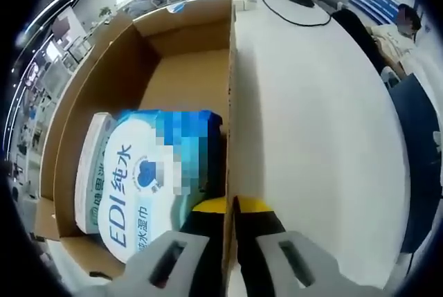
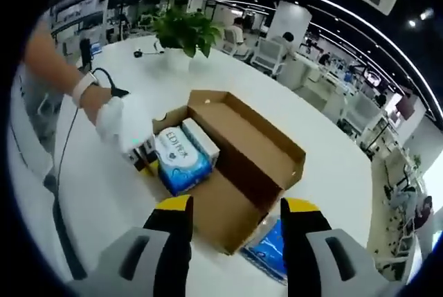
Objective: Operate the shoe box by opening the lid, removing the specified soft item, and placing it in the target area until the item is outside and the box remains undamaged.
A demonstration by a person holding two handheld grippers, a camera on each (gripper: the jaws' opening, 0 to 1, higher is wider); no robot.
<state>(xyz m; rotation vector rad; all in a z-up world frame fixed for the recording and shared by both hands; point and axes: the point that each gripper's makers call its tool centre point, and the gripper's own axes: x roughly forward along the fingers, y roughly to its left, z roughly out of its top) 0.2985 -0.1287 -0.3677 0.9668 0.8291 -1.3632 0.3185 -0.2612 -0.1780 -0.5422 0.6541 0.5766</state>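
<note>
Cardboard box (image 2: 239,172) sits open on the white table (image 1: 311,124), the blue wipes pack (image 2: 181,157) inside. Left gripper (image 1: 232,207) pinches the box wall; right gripper (image 2: 235,217) hovers, jaws spread.

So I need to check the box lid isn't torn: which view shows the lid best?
The right gripper view: the whole open lid of the shoe box stands upright, apparently intact. The left gripper view looks into the box and crops the lid.

Box (image 2: 235,172) open at frame centre; upright lid (image 2: 259,141) blocks right side. Wipes pack (image 2: 181,155) apparently fills lower interior. Table (image 2: 104,193) lower left clear.
</note>
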